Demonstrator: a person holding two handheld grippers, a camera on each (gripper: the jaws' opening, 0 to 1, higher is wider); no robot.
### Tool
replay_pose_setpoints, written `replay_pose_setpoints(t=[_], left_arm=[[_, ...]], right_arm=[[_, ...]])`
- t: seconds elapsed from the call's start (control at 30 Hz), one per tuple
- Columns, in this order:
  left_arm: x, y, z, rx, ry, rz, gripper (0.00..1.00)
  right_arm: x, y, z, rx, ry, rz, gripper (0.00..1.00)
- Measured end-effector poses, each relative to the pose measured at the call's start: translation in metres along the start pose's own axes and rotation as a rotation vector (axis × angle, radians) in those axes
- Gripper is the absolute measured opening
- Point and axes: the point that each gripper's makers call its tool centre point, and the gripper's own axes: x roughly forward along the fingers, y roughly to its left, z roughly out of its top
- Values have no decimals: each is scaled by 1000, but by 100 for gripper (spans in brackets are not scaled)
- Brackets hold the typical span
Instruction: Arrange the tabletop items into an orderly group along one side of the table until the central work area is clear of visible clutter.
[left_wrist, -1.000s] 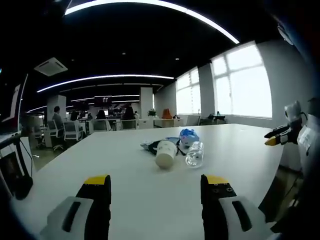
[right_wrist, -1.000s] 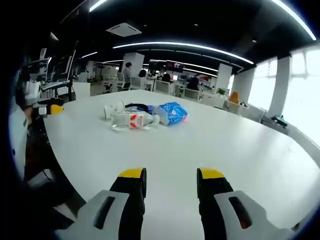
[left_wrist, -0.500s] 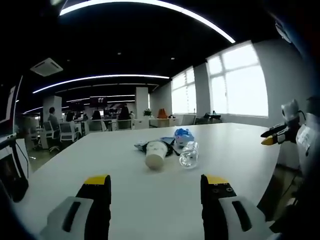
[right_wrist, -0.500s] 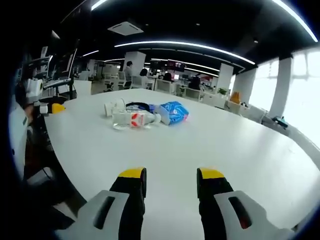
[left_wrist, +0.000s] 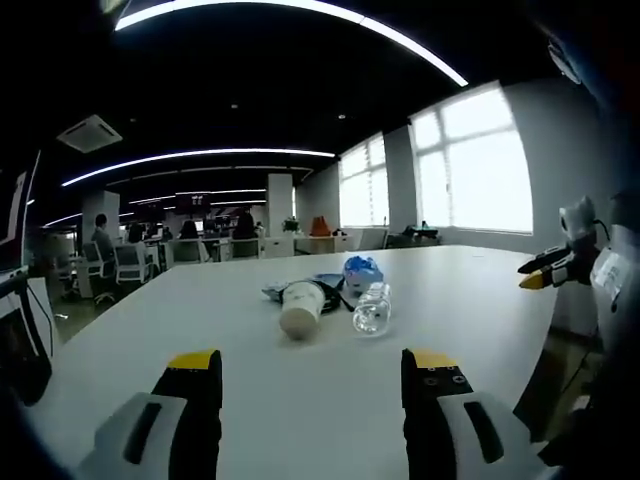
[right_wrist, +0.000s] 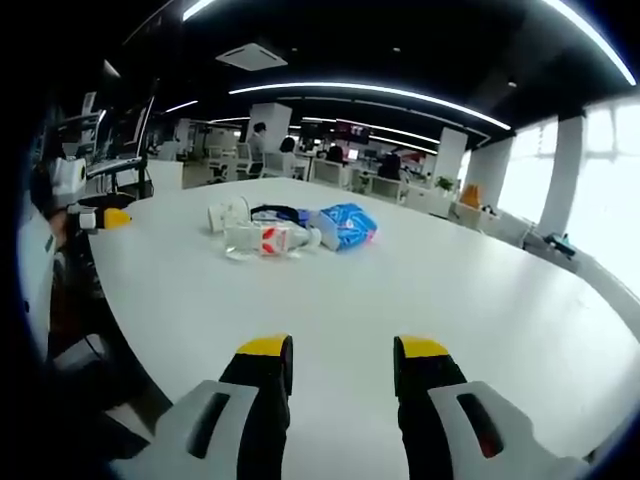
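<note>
A broad, smooth white table (left_wrist: 480, 290) carries a small cluster of clutter at its centre, well apart from the left gripper (left_wrist: 312, 375) and right gripper (right_wrist: 341, 360), both hovering empty with jaws spread; the sensible approach is to close in low and take the nearest item across its width. A crinkled blue packet (right_wrist: 345, 226), a clear ribbed plastic bottle (right_wrist: 265, 240) on its side and a toppled paper cup (left_wrist: 301, 309) lie close together
</note>
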Motion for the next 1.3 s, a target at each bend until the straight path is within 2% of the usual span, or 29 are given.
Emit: replay_pose_setpoints(t=[0.57,1.03,1.3], left_arm=[[9,-11,6,18,-5,-39,73],[15,-14,17,50,-17,-51,73],[17,-12,17,39,-12,-49,73]], right_arm=[[4,3,8,1,-19,24,40],[8,3,12,-17,-17,31,40],[10,4,15,4,-22,55,41]])
